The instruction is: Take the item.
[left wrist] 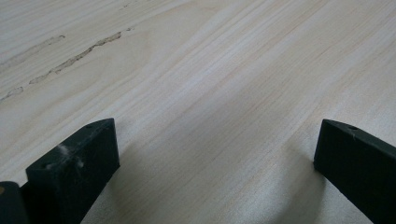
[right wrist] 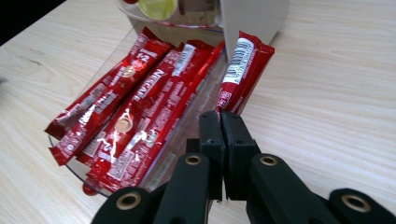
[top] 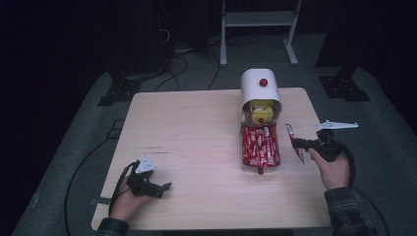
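A single red coffee stick sachet [right wrist: 243, 65] is pinched at its lower end by my right gripper [right wrist: 220, 116], whose jaws are shut on it. In the high view the sachet [top: 290, 132] hangs just right of the clear tray [top: 244, 164], with the right gripper [top: 296, 144] near the table's right edge. The tray holds several more red sachets [right wrist: 140, 107] lying side by side. My left gripper [top: 162, 188] rests on the table at the front left. Its jaws stand wide apart over bare wood [left wrist: 217, 140], with nothing between them.
A white domed dispenser [top: 260, 86] with a red knob stands behind the tray, with a yellow item [top: 261, 112] in its opening. The wooden table [top: 196, 128] has a faint scuff mark left of centre. Dark floor, cables and stand legs surround the table.
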